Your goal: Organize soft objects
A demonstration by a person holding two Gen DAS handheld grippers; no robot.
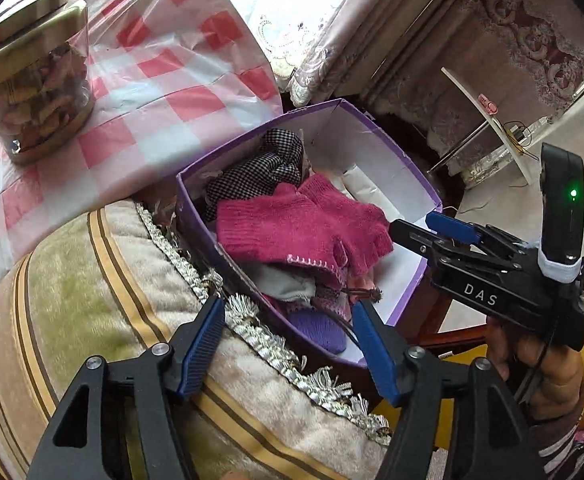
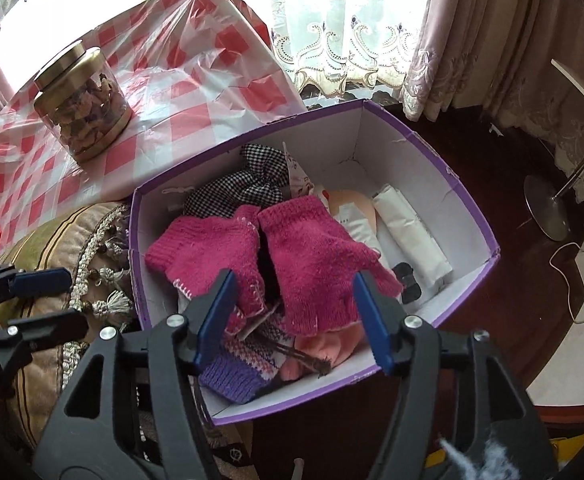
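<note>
A purple cardboard box (image 2: 432,148) with a white inside holds soft things: a pair of magenta knit gloves (image 2: 312,252), a black-and-white checked cloth (image 2: 251,184), a purple striped knit piece (image 2: 235,376), a pink item (image 2: 332,344). The box also shows in the left wrist view (image 1: 372,128), with the gloves (image 1: 300,224) on top. My right gripper (image 2: 292,308) is open and empty just above the gloves. My left gripper (image 1: 287,336) is open and empty over the box's near corner. The right gripper (image 1: 420,228) reaches in from the right in the left wrist view.
A table with a red-and-white checked cover (image 2: 195,92) stands behind the box, with a gold-lidded jar (image 2: 83,108) on it. A striped, fringed cushion (image 1: 91,280) lies left of the box. White packets (image 2: 412,232) lie in the box's right side. Curtains (image 2: 492,32) and a stand (image 2: 548,208) are at right.
</note>
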